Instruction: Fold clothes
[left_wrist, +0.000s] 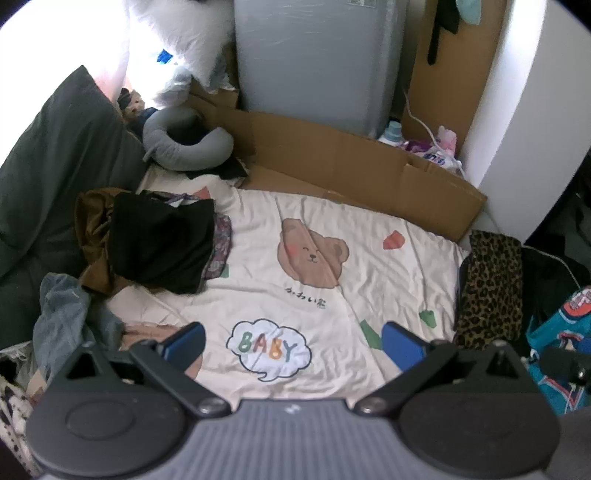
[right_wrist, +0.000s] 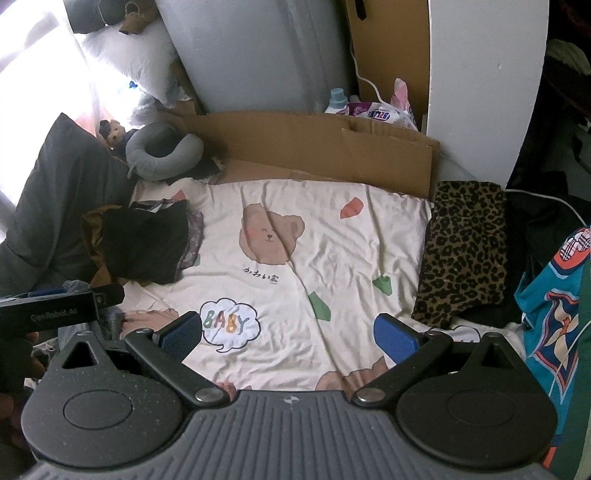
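both blue-padded tongs, left gripper (left_wrist: 291, 345) and right gripper (right_wrist: 288, 332), hang released and empty over the cream bear-print bedsheet (left_wrist: 332, 295). at 3 o'clock a leopard-print garment (right_wrist: 465, 251) lies folded flat, seemingly done. at 9 to 10 o'clock a rumpled heap of black and brown clothes (left_wrist: 155, 240), with crumpled blue denim (left_wrist: 62, 314) nearer, looks unfolded. most work likely remains.

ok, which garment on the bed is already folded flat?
The leopard-print garment at the bed's right edge: it lies as a neat flat rectangle. The black, brown and patterned clothes on the left sit in a crumpled heap.
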